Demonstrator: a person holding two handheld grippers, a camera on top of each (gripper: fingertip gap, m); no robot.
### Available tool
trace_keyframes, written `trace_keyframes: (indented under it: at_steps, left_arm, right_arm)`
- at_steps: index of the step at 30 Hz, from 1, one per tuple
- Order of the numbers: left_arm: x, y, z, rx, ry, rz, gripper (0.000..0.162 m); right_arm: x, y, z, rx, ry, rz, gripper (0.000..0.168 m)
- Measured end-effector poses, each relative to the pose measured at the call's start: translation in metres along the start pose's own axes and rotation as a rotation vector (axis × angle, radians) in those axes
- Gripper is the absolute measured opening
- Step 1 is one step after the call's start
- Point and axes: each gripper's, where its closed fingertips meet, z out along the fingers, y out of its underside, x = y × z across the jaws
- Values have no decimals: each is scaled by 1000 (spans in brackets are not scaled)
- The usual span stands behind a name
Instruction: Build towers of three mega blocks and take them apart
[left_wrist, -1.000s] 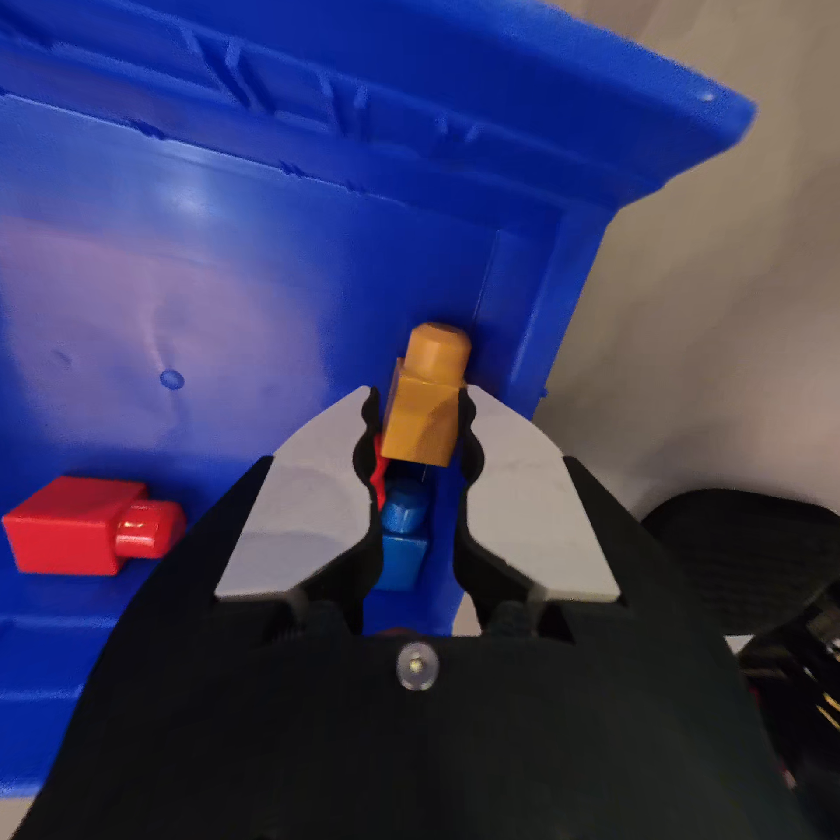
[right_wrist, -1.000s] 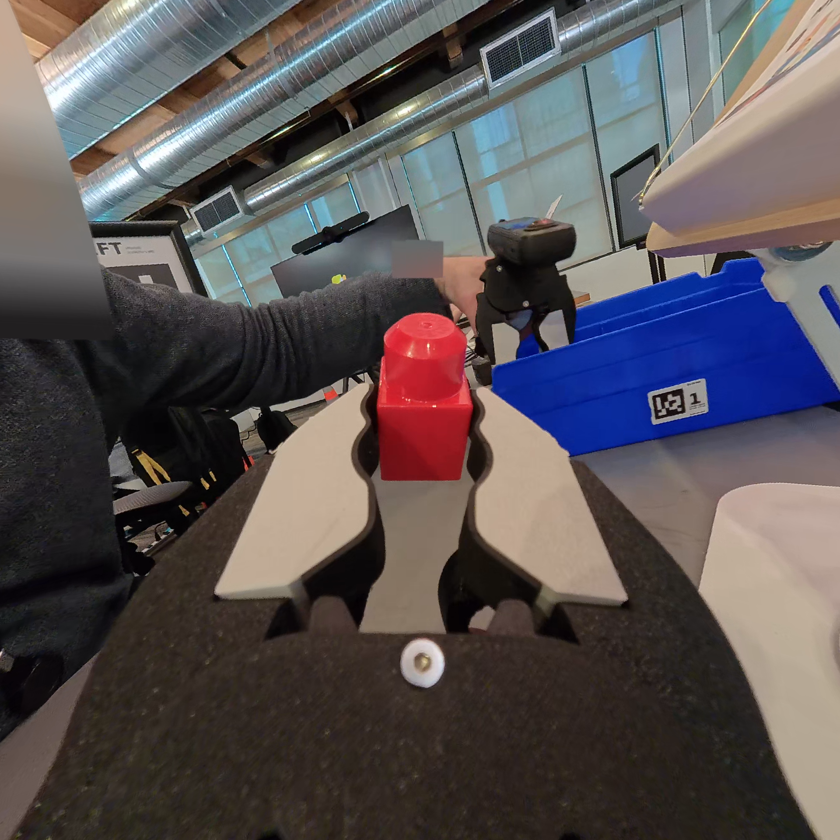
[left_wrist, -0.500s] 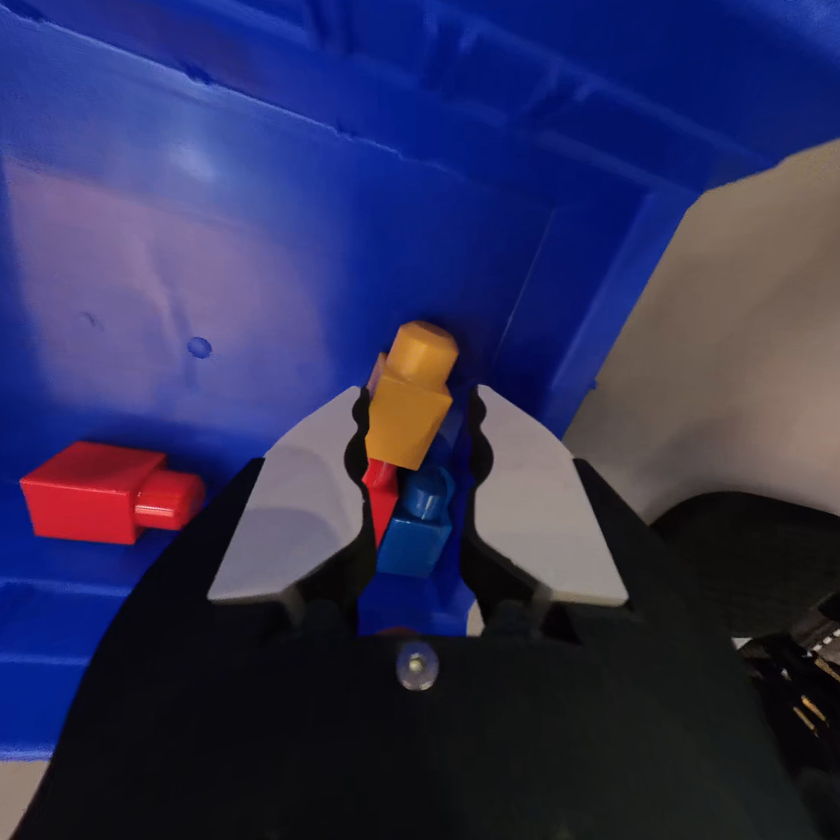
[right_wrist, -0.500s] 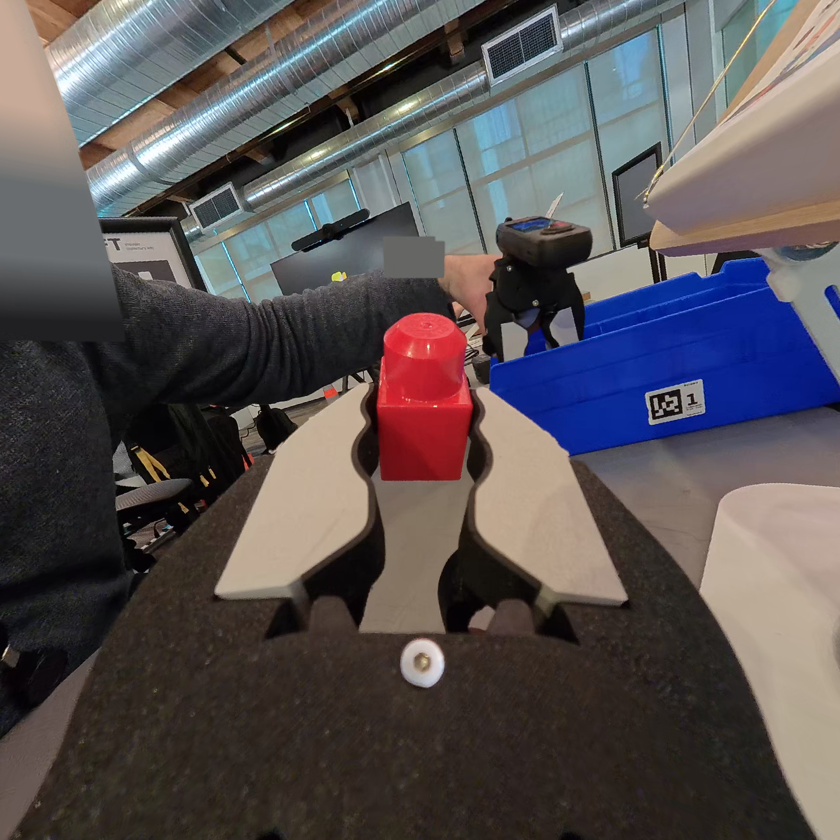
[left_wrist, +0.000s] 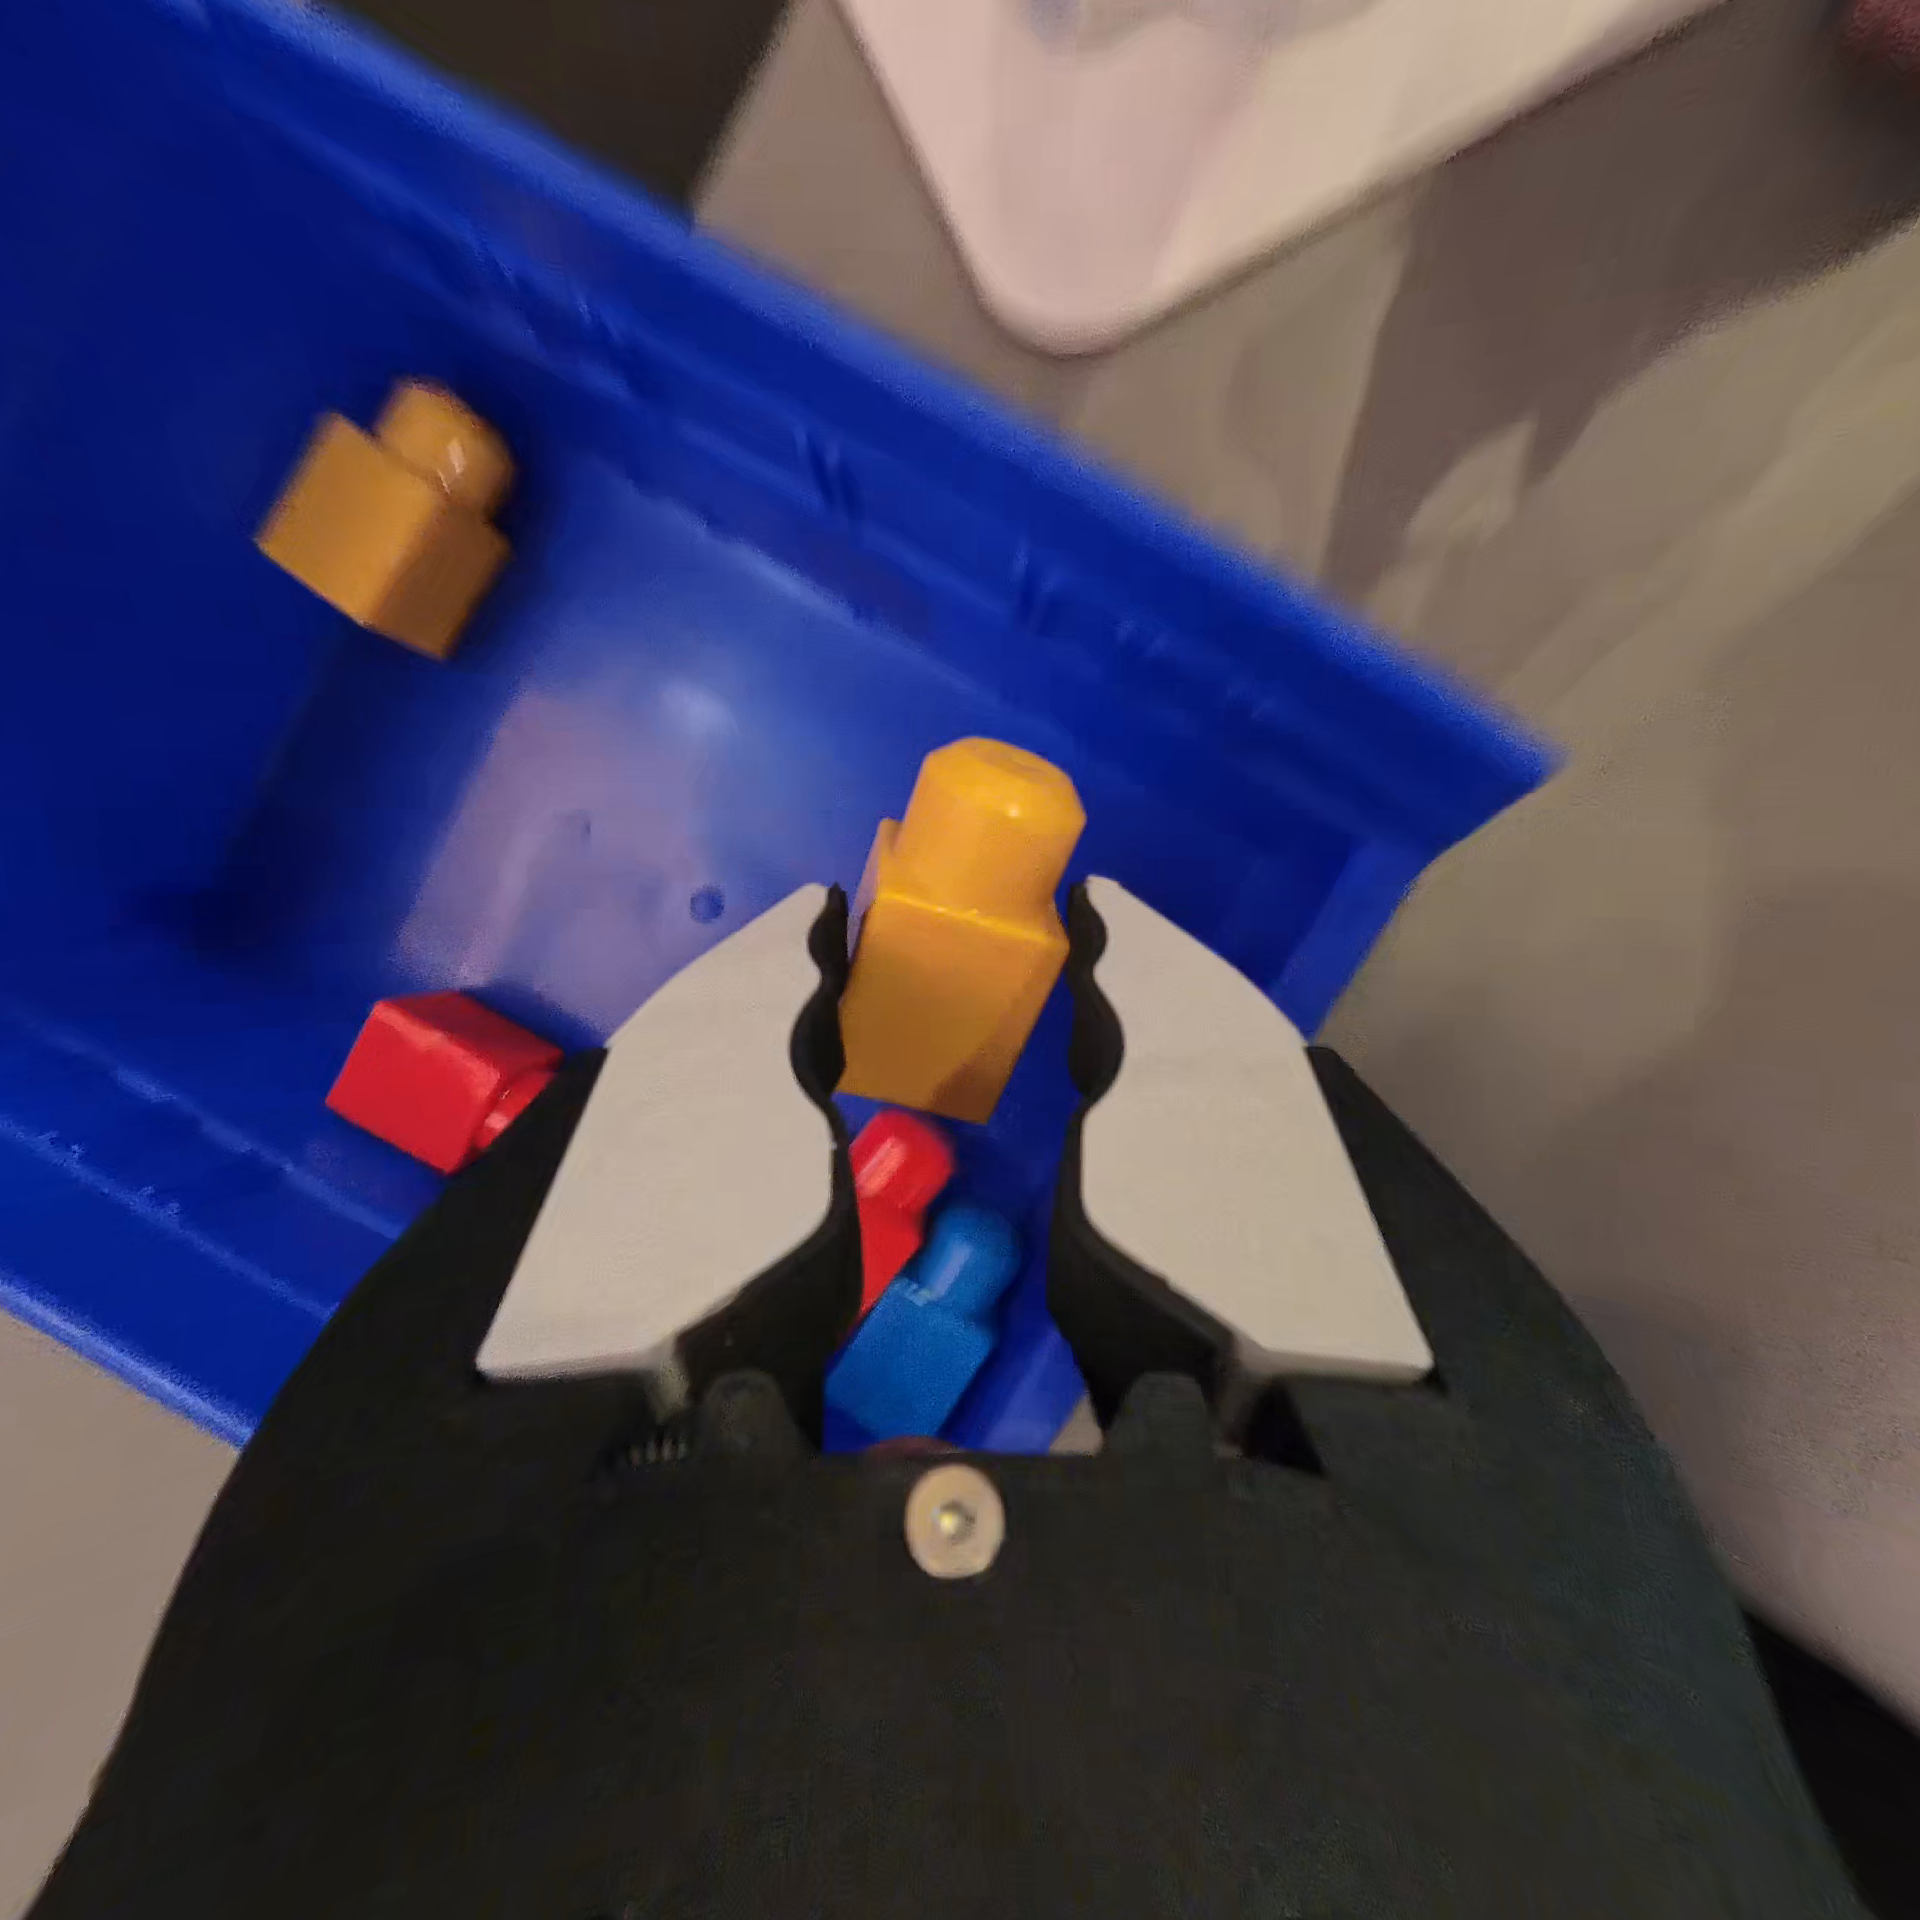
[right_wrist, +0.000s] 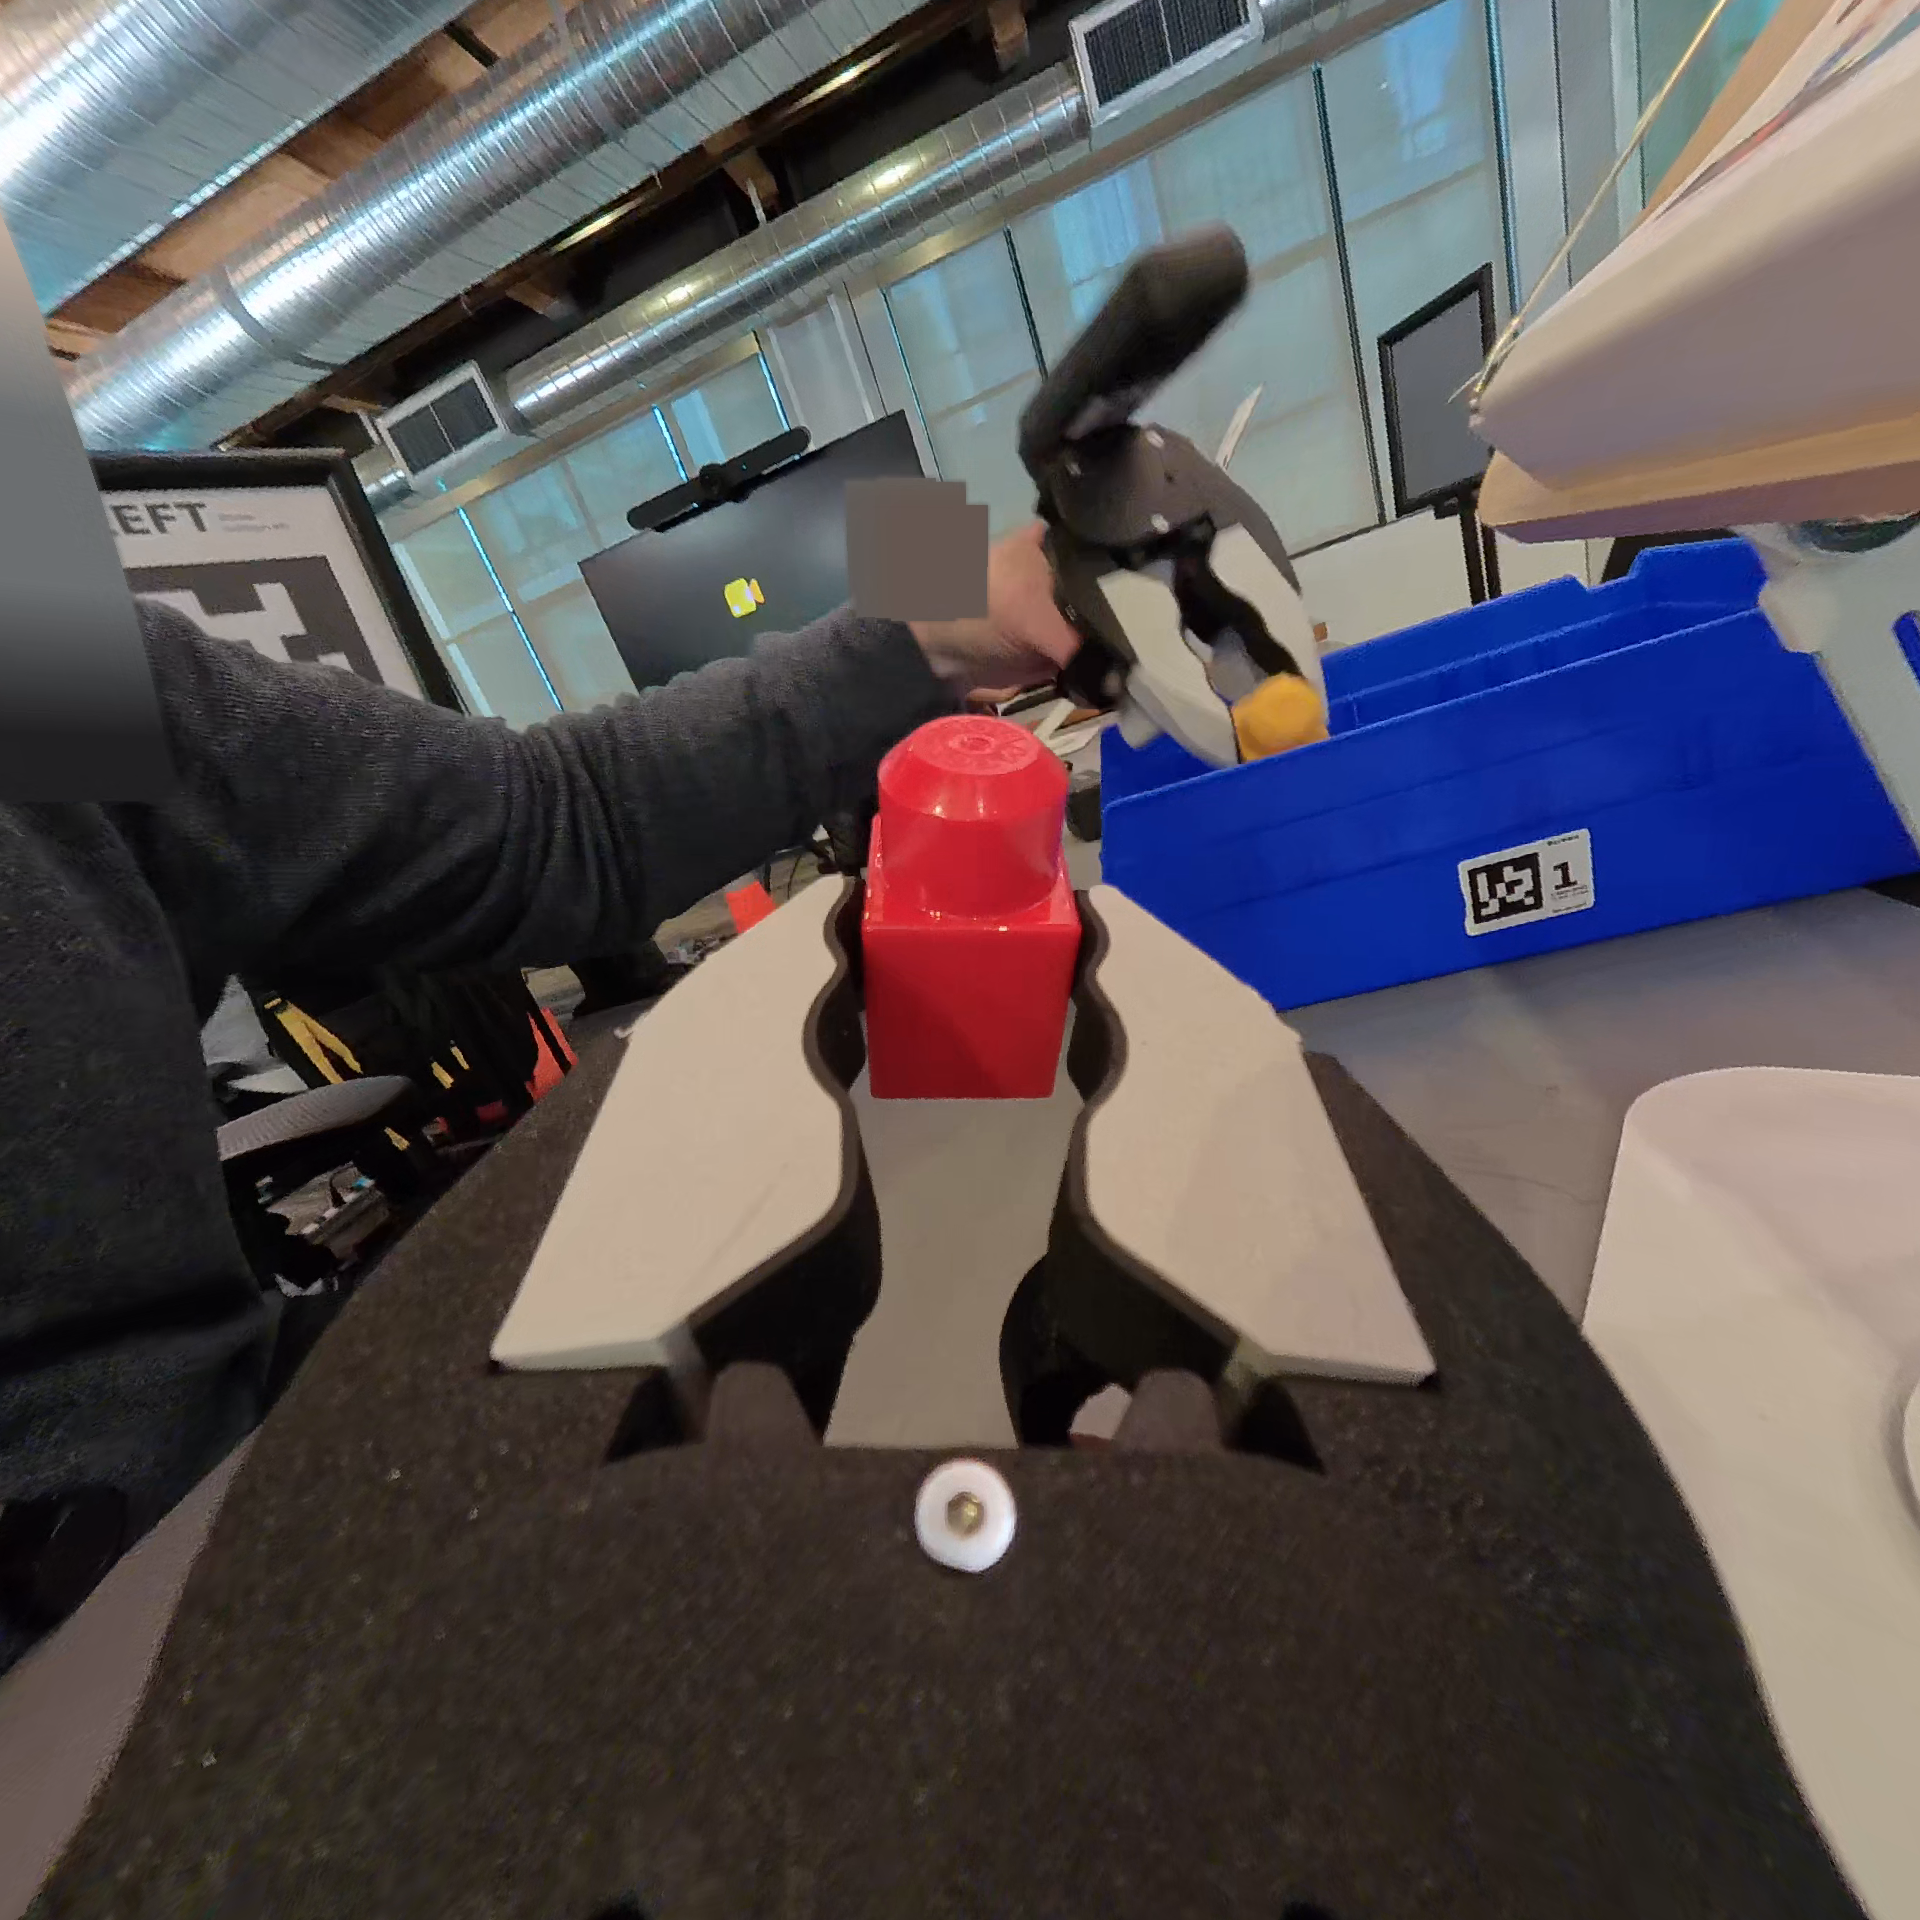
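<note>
My left gripper (left_wrist: 951, 925) is shut on an orange block (left_wrist: 956, 956), held above the blue bin (left_wrist: 1195, 665). Below in the bin lie a second orange block (left_wrist: 390, 530), a red block (left_wrist: 442, 1075), another red block (left_wrist: 894, 1179) and a blue block (left_wrist: 920, 1320). My right gripper (right_wrist: 966, 914) is shut on a red block (right_wrist: 968, 935), stud up, over the grey table (right_wrist: 1507, 1039). The left gripper also shows in the right wrist view (right_wrist: 1226, 675), tilted over the bin (right_wrist: 1507, 831) with the orange block (right_wrist: 1278, 717) at its tips.
A white tray (right_wrist: 1766, 1351) lies on the table at the right, also seen in the left wrist view (left_wrist: 1195, 156). A person's sleeved arm (right_wrist: 468, 810) reaches across at the left. A shelf edge (right_wrist: 1714, 364) overhangs at the upper right. Spacing between my two grippers at the tips: around 25 cm.
My left gripper has lifted the orange block up out of the bin's corner and tilted. The right gripper with its red block has stayed still.
</note>
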Motion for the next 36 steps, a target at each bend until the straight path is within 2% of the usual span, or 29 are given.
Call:
trace_keyframes:
  at_steps: [3, 6, 8, 10, 13, 18, 23, 36]
  left_arm:
    - [32, -47, -29, 292, 41, -92, 40]
    - [74, -85, -42, 511, 125, -169, 39]
    - [101, -106, -45, 624, 182, -206, 39]
    - [131, -126, -47, 739, 306, -230, 40]
    - [156, -142, -41, 819, 404, -285, 39]
    - [175, -157, -25, 923, 482, -326, 39]
    - [189, -165, -19, 959, 510, -274, 39]
    - [197, -151, 5, 881, 525, -238, 39]
  right_arm:
    - [-1, 6, 4, -47, 17, -23, 36]
    - [-1, 12, 8, -94, 32, -47, 36]
    - [-2, 16, 10, -120, 40, -64, 36]
    - [-4, 20, 12, -148, 43, -87, 36]
    - [-7, 27, 15, -197, 48, -128, 36]
    - [-10, 34, 18, -240, 44, -158, 36]
    - [-10, 37, 20, -260, 38, -161, 36]
    - [-10, 38, 20, -271, 37, -157, 36]
